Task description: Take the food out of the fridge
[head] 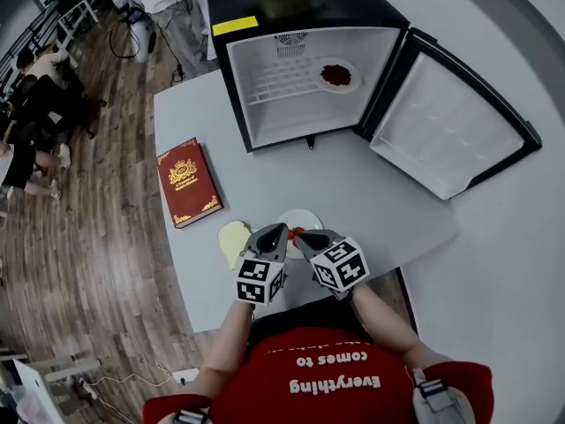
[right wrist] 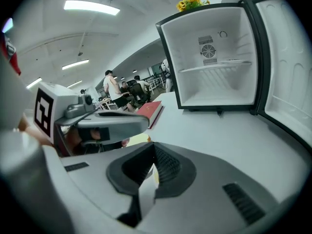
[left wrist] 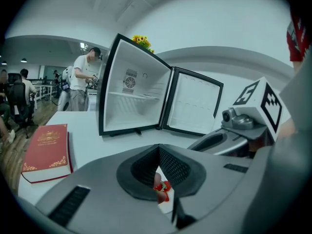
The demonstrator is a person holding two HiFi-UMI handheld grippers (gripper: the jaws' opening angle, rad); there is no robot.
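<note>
Bright, even light all round. Ceiling strip lights point(right wrist: 91, 6) blaze white in the right gripper view, blown out at their cores. From the head view the white inside of the fridge point(head: 291, 78) nearly washes out, and the pale table point(head: 371, 193) carries only soft, faint shadows. Both gripper views bend hard into a fisheye circle with black corners. Right up against the lenses, the left gripper point(left wrist: 158, 152) and right gripper point(right wrist: 154, 147) go soft and blurry.

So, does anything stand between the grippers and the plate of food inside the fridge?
Nothing visible does. The fridge door stands open, the plate sits on its shelf, and the book lies off to the left.
</note>
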